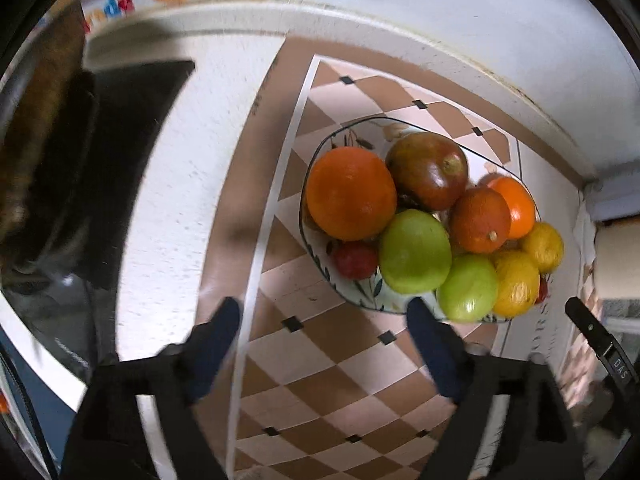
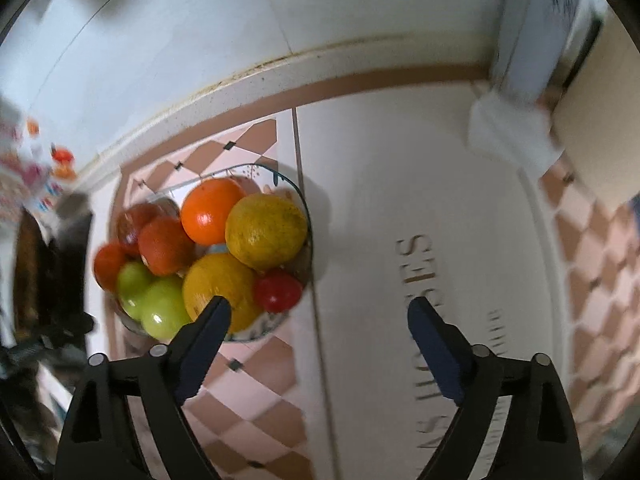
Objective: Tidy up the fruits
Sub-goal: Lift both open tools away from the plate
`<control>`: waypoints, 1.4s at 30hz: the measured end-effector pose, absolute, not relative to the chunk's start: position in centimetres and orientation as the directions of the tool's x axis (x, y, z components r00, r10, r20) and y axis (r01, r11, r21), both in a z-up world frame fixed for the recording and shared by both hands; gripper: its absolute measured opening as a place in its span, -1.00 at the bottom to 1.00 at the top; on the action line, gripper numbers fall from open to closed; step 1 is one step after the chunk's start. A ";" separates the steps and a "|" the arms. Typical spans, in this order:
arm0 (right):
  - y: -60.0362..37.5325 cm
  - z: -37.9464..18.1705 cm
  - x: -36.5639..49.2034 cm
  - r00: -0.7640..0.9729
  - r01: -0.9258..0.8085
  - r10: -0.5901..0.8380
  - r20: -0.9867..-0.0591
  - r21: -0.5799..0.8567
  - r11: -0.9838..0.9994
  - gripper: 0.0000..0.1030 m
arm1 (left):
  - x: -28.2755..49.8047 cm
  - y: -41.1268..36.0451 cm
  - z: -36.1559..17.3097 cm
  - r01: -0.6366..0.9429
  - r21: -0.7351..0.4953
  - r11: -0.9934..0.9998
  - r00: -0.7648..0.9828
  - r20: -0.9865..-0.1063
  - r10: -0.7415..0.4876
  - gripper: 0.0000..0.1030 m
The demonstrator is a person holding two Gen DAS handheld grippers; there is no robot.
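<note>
A patterned bowl [image 1: 360, 292] full of fruit stands on a checkered mat [image 1: 320, 380]. It holds a big orange [image 1: 350, 194], a dark red-green mango [image 1: 428, 168], two green apples [image 1: 414, 251], smaller oranges [image 1: 482, 220], yellow lemons [image 1: 516, 282] and a small red fruit [image 1: 355, 259]. My left gripper [image 1: 324, 312] is open and empty, hovering just before the bowl's near rim. In the right wrist view the bowl [image 2: 256, 330] sits left of centre, with lemons [image 2: 266, 232], an orange [image 2: 210, 210] and a red fruit [image 2: 278, 291]. My right gripper [image 2: 320, 310] is open and empty above the mat, right of the bowl.
A dark appliance [image 1: 120, 140] stands at the left of the counter. A white wall [image 1: 440, 12] runs behind the counter edge. A white cloth [image 2: 512, 132] and a box [image 2: 536, 20] lie at the far right. The right gripper's black finger [image 1: 600, 340] shows in the left view.
</note>
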State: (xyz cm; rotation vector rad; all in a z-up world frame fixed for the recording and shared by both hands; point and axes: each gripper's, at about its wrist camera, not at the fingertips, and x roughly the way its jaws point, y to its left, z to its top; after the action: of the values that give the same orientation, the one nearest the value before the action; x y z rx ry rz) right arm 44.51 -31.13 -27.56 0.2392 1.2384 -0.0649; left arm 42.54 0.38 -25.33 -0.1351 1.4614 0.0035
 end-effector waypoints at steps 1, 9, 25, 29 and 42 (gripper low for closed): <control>-30.6 -27.1 44.1 0.336 0.159 0.055 -0.940 0.115 0.981 0.81 | 42.0 0.0 -24.8 -0.070 -0.062 0.996 0.125 -0.991 -0.053 0.75; -29.0 -24.2 42.2 0.394 0.105 0.016 -0.919 0.062 0.993 0.88 | 40.0 -2.1 -21.8 -0.043 0.013 0.999 0.230 -0.973 0.023 0.91; -27.1 -15.6 34.6 0.530 0.121 -0.023 -0.848 0.048 0.992 0.88 | 34.3 -3.9 -14.6 0.003 0.015 1.000 0.414 -0.910 0.013 0.91; -26.1 -13.4 31.5 0.564 0.120 -0.024 -0.825 0.052 0.991 0.88 | 31.7 -3.6 -12.4 0.025 0.013 1.000 0.461 -0.887 0.000 0.91; -23.2 -5.9 19.3 0.677 0.116 -0.033 -0.735 0.062 0.991 0.94 | 21.9 -1.8 -5.2 0.076 -0.006 0.997 0.597 -0.801 -0.051 0.91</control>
State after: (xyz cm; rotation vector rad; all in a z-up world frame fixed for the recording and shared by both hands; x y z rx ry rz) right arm 19.34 -23.24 -5.90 0.1067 0.8235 -0.0840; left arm 21.93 -1.84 -5.16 0.0296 0.9285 -0.0736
